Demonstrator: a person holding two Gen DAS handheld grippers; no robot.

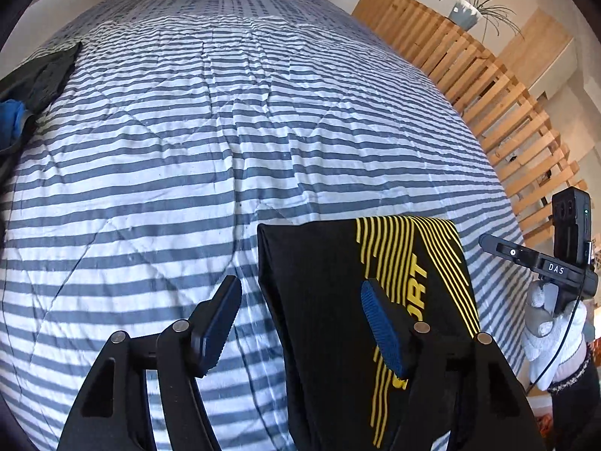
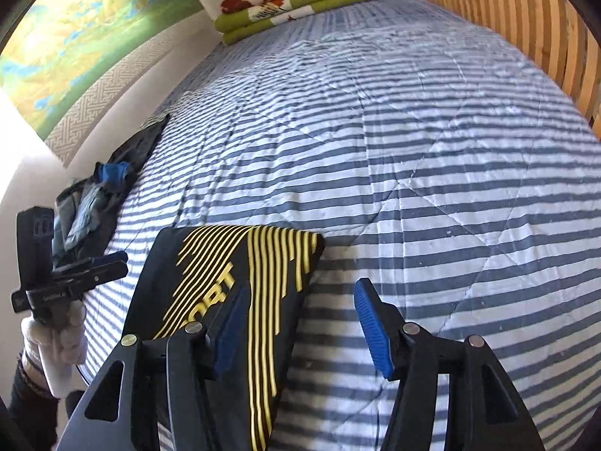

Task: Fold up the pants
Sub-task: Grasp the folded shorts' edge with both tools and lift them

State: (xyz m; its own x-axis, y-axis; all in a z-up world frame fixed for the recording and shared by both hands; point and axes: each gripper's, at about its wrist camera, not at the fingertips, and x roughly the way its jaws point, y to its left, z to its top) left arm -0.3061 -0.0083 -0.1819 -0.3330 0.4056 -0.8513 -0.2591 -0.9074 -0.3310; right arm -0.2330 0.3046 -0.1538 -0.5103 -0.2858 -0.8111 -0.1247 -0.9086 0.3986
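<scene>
Two tongs, both released: black folded pants with yellow stripes lie lengthwise between your left gripper and right gripper, equally near.

Two wrist cameras look steeply down over a striped quilt.
Each sits close above the folded pants, facing the stacked blankets at the far end; both views share these.
</scene>
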